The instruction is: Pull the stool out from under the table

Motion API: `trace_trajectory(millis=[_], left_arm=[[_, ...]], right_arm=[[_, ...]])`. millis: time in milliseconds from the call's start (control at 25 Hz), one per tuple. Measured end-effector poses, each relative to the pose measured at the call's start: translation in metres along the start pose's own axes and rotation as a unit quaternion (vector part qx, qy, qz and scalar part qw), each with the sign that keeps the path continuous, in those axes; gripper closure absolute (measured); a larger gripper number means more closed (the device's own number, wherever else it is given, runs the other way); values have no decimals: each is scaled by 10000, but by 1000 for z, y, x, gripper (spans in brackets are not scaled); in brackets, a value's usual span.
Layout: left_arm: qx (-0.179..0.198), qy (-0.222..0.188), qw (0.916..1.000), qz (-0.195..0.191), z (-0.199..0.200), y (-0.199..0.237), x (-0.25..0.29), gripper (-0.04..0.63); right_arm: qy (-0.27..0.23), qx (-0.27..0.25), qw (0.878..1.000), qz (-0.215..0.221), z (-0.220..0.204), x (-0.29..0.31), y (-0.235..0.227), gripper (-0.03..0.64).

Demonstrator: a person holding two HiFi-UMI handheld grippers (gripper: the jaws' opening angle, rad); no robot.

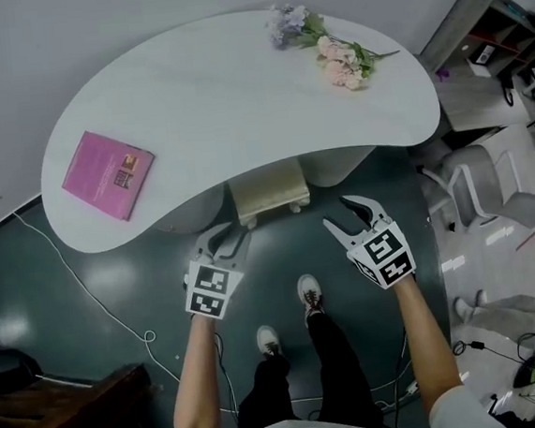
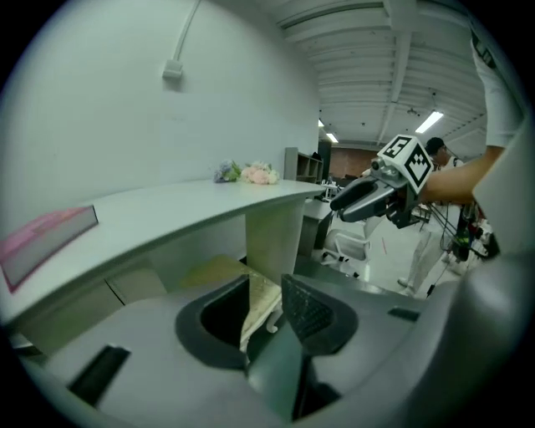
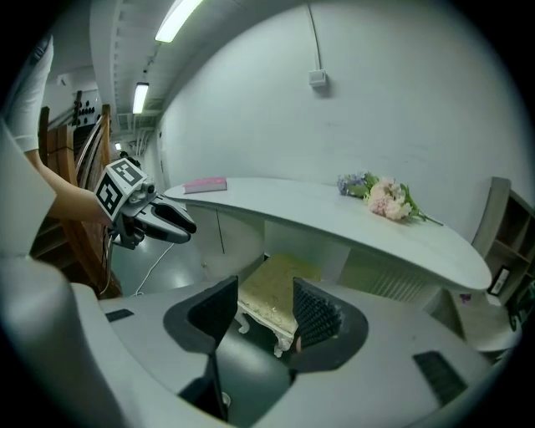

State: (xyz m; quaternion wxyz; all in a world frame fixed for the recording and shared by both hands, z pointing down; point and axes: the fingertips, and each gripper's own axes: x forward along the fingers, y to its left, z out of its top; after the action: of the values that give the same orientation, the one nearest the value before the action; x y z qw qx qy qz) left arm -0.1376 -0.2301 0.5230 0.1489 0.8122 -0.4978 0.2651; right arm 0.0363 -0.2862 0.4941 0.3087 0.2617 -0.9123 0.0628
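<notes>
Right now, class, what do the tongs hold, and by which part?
Nothing is held: left tongs and right tongs are both open, neither gripping the stool.

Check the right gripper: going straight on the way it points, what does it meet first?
The right gripper would most likely meet the cream stool tucked under the table; its seat shows framed between the open fingers, nothing in front. Depth is unclear.

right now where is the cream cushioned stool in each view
Head view: cream cushioned stool centre, half under the white curved table.
Left gripper view: stool low centre, under the tabletop edge.
Right gripper view: stool centre, below the tabletop.
Shared landmark: pink flower bunch on the table.
</notes>
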Motion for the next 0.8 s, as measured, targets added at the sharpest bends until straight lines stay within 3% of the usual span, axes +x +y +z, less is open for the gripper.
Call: trace_trajectory(millis=[320, 640, 800], left_arm=[[-527, 247, 9983, -73, -131, 23, 99, 378], [-838, 401, 9955, -166, -221, 56, 198, 330], [-748, 535, 9957, -134, -259, 73, 242, 304]], right_arm=[[148, 128, 9997, 108, -128, 106, -17, 368], [353, -155, 9991, 186, -226, 240, -42, 336], [522, -326, 9981, 32, -257, 286, -60, 330]])
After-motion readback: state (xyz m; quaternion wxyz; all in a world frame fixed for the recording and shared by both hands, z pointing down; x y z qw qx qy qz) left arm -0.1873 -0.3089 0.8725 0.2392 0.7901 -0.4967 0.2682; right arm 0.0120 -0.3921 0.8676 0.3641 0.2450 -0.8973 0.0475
